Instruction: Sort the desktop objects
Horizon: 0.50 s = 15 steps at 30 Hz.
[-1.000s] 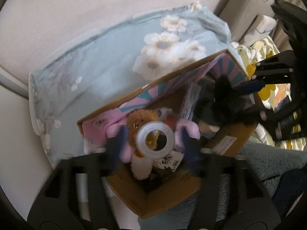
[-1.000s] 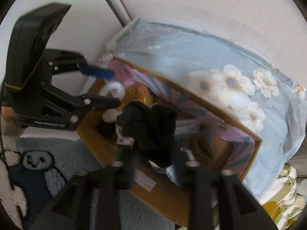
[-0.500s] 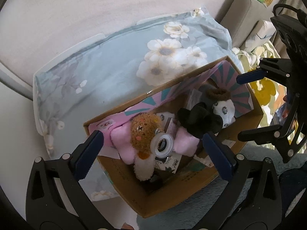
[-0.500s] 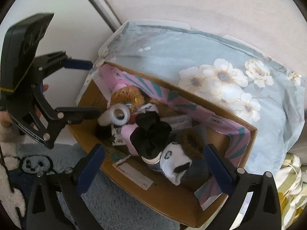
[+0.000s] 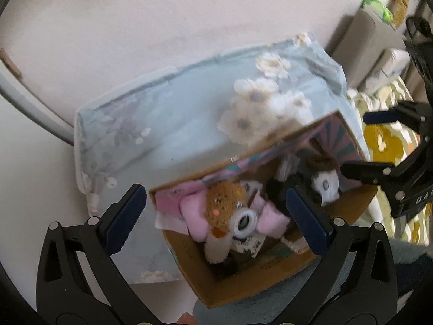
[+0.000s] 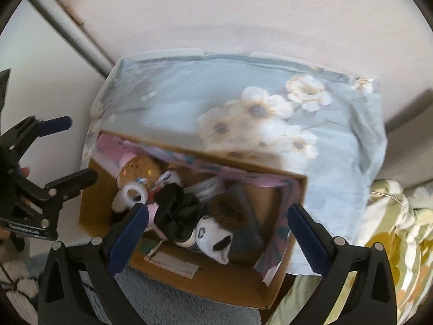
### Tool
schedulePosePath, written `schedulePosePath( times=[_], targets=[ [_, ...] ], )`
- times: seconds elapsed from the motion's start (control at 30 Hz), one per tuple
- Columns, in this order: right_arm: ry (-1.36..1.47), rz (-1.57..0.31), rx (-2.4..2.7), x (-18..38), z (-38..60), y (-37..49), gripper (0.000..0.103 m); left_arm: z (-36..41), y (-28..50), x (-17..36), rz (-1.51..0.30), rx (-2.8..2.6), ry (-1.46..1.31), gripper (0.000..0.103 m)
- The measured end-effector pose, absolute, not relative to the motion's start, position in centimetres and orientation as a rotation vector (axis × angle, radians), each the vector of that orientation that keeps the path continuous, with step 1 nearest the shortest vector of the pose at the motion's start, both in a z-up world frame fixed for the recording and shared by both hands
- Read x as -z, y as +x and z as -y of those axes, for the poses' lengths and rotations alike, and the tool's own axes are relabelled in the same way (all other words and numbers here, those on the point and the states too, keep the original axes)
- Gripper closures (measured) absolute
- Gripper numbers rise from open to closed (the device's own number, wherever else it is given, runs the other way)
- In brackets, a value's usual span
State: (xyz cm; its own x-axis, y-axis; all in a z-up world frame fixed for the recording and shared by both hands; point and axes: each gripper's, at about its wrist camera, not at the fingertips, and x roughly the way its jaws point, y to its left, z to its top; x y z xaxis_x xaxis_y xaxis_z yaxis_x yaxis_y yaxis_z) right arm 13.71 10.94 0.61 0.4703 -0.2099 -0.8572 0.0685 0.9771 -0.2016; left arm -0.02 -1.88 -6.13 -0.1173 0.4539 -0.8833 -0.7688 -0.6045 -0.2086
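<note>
An open cardboard box (image 5: 243, 279) (image 6: 216, 279) sits against a table draped in blue floral cloth. Inside lie a brown plush toy (image 5: 222, 203) (image 6: 138, 170), a white tape roll (image 5: 245, 223) (image 6: 134, 192), a black scrunchie (image 5: 278, 189) (image 6: 176, 211), a panda-patterned item (image 5: 324, 184) (image 6: 213, 238) and a brown fluffy hair tie (image 6: 230, 208). My left gripper (image 5: 216, 192) (image 6: 82, 149) hovers above the box's left half, open and holding nothing. Over the right half my right gripper (image 6: 217, 208) (image 5: 354, 143) also stands open with nothing in it.
The blue floral cloth (image 5: 176, 124) (image 6: 216, 97) covers the table behind the box, with a pale wall beyond. A grey fluffy rug (image 6: 176, 303) lies in front of the box. Yellow-green floral fabric (image 6: 392, 243) is heaped to the right. A grey pipe (image 6: 70, 27) runs up the wall on the left.
The left gripper opened and let go of the tape roll, the right let go of the black scrunchie. Both items now rest in the box. Both grippers have risen away from it.
</note>
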Motion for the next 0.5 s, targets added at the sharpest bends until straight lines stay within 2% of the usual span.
schedulePosePath(
  times=[0.23,0.5],
  targets=[
    [-0.146,-1.042,0.217,-1.9,-11.7,13.6,0.001,2.1,-0.9,3.9,-0.312,-1.939,-1.274,0.000],
    [-0.096,-1.000,0.284,-2.6,-11.6,13.4,0.001,3.4,-1.8,3.3,-0.090,-2.024,-1.365,0.000]
  ],
)
